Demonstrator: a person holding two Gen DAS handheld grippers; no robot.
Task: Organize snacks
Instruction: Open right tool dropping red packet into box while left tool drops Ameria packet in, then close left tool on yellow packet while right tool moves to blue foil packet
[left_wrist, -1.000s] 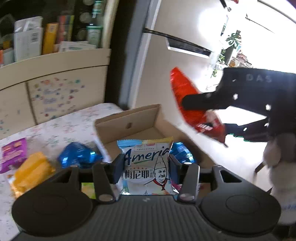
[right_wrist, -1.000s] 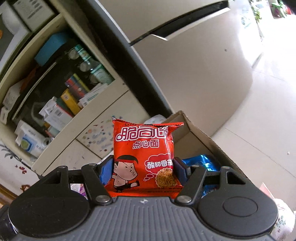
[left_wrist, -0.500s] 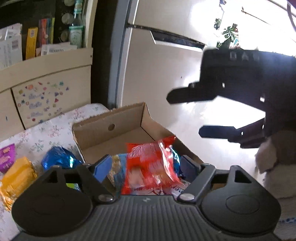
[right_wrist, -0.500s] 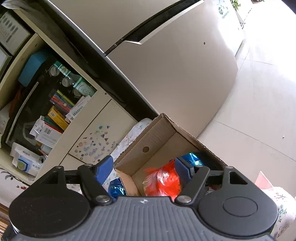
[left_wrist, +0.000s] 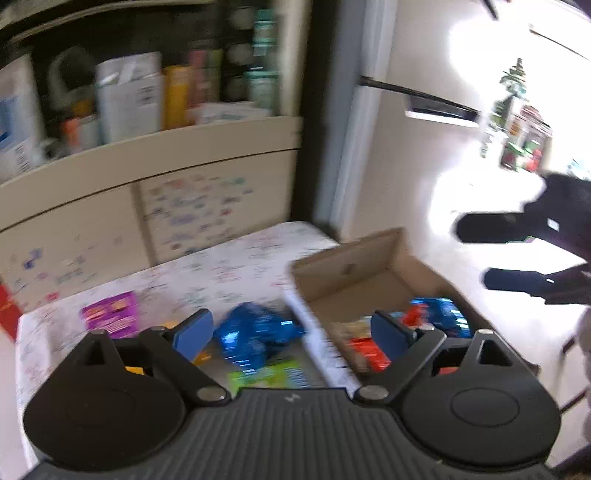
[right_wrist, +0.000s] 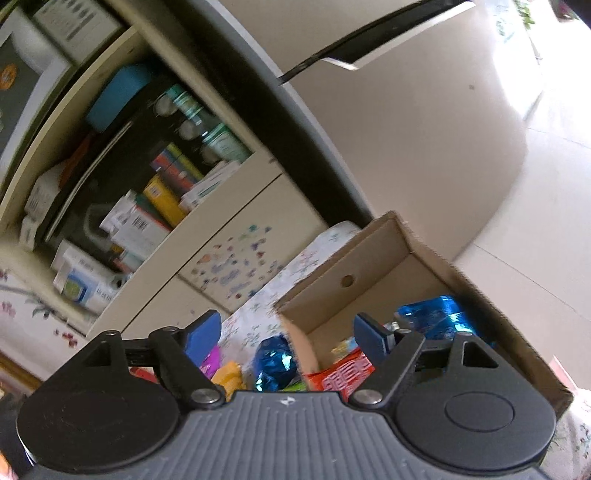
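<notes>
My left gripper (left_wrist: 291, 332) hangs over the flowered tablecloth (left_wrist: 221, 273), just left of the cardboard box (left_wrist: 347, 266). Its jaws are opening and grip nothing. A blue foil packet (left_wrist: 258, 338) lies on the cloth below the gap. In the box lie a red noodle packet (left_wrist: 365, 350) and another blue foil packet (left_wrist: 439, 317). My right gripper (right_wrist: 286, 334) is above the box's near left corner, jaws opening and empty. It also shows at the right of the left wrist view as the right gripper (left_wrist: 495, 254). The red noodle packet (right_wrist: 343, 373) lies in the cardboard box (right_wrist: 369, 258).
On the cloth lie a purple packet (left_wrist: 110, 319), a yellow packet (left_wrist: 201, 356) and a green packet (left_wrist: 266, 374). A shelf unit (left_wrist: 147, 147) crammed with boxes and bottles stands behind the table. A fridge (right_wrist: 406, 129) stands behind the box, with pale floor to the right.
The left gripper let go of a white snack packet and the right gripper let go of the red noodle packet, both into the box. Both jaws widened. The left gripper swung left toward the table.
</notes>
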